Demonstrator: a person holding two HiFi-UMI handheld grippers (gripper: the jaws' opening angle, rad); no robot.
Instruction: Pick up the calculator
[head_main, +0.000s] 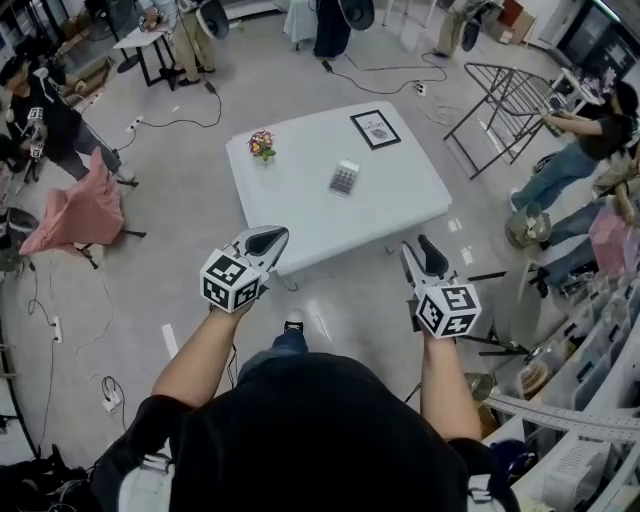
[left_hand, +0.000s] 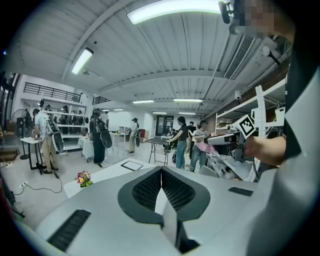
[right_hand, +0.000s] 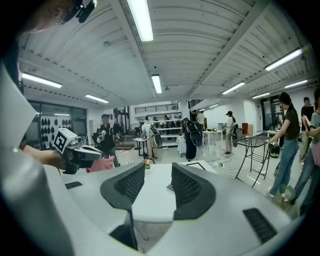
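Your right tongs (head_main: 420, 255) stand open and empty, aimed toward the calculator (head_main: 344, 178) lying flat on the counter (head_main: 300, 225), presumably readied for the grasp; your left tongs (head_main: 268, 238), closed on nothing, seem idle.

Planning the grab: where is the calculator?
Head view: the calculator lies on the white table, right of the flowers, in front of the picture frame.

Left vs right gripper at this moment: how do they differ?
Left gripper: jaws closed together; right gripper: jaws apart. In the head view the left gripper sits by the table's near left corner, the right gripper off its near right edge. Both are empty and short of the calculator.
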